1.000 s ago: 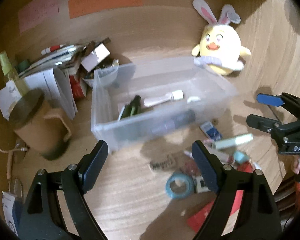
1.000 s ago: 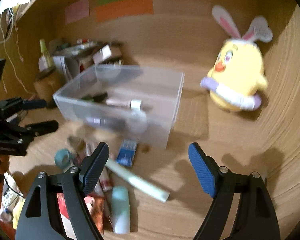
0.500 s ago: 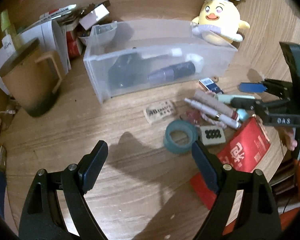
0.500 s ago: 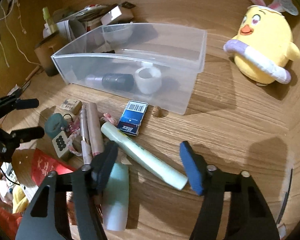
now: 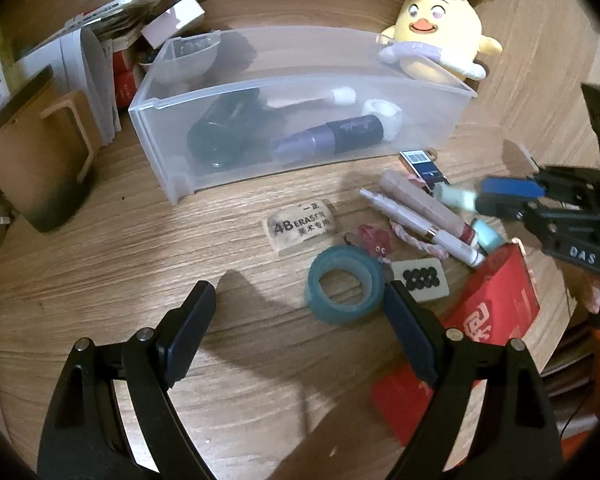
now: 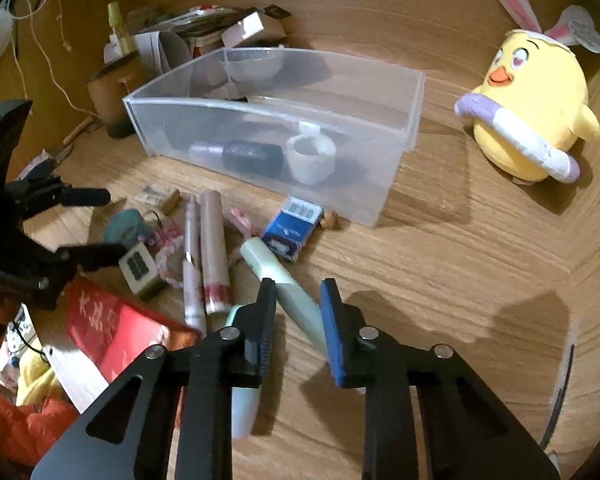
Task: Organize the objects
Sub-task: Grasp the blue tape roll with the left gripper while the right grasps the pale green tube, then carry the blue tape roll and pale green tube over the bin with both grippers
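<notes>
A clear plastic bin [image 5: 300, 168] [image 6: 380, 200] on the wooden desk holds a dark tube, a white tape roll and other small items. In front of it lie an eraser [image 5: 300, 227], a teal tape roll [image 5: 344, 285], a domino tile [image 5: 420, 280], pens [image 5: 420, 220] and a blue box [image 6: 292, 228]. My right gripper [image 6: 298, 300] has its jaws narrowed around a pale green tube [image 6: 284, 280], which lies on the desk; I cannot tell if the pads touch it. My left gripper [image 5: 300, 316] is open, just short of the teal roll.
A yellow chick plush [image 5: 436, 44] [image 6: 528, 112] sits right of the bin. A brown mug [image 5: 36, 152] and stacked papers and boxes [image 5: 100, 60] stand to the left. A red envelope [image 5: 496, 304] lies at the desk's near edge.
Both grippers have come down toward the desk. The right gripper's jaws have narrowed around the pale green tube. The left gripper stays open and has neared the teal roll.
</notes>
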The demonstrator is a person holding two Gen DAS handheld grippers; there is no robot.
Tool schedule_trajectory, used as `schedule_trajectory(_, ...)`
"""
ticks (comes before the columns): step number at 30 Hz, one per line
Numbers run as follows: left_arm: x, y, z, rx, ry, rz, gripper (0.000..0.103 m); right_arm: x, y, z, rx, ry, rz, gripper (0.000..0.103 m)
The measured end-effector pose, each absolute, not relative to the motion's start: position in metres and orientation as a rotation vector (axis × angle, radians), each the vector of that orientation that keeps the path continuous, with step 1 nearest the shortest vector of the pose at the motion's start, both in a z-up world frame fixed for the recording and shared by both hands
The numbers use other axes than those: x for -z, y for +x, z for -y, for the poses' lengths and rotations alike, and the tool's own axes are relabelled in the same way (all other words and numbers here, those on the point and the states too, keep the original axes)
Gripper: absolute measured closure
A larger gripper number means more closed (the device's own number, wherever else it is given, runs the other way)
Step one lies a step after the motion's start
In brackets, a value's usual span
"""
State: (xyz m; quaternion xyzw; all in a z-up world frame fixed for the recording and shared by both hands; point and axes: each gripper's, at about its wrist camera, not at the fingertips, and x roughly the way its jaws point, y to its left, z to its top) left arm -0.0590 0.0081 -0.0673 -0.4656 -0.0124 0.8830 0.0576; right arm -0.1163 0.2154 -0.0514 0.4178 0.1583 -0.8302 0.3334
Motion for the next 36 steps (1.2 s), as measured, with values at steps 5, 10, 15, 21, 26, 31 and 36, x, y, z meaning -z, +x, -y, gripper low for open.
schedule_trajectory(5,0.068,-0.062,-0.008,-2.668,-1.415,0.051,0.032,0.052,-0.118,-0.227,2.18,1.12,-0.381,0.084)
schedule_trajectory(10,0.069,-0.063,-0.016,-2.678,-1.41,0.031,0.046,0.054,-0.121,-0.222,2.153,1.128,-0.377,0.08)
schedule_trajectory(15,0.068,-0.063,-0.018,-2.679,-1.399,0.041,0.064,0.059,-0.126,-0.213,2.132,1.13,-0.383,0.076)
schedule_trajectory(21,0.065,-0.058,-0.008,-2.705,-1.383,0.078,0.064,0.061,-0.121,-0.22,2.154,1.132,-0.411,0.081)
schedule_trajectory(26,0.054,-0.052,0.0,-2.745,-1.338,0.104,0.064,0.06,-0.115,-0.235,2.178,1.138,-0.374,0.089)
schedule_trajectory(31,0.04,-0.048,0.004,-2.806,-1.273,0.097,0.064,0.049,-0.11,-0.244,2.254,1.078,-0.321,0.089)
schedule_trajectory(36,0.022,-0.05,0.004,-2.852,-1.204,0.1,0.064,0.022,-0.11,-0.248,2.317,0.977,-0.241,0.089)
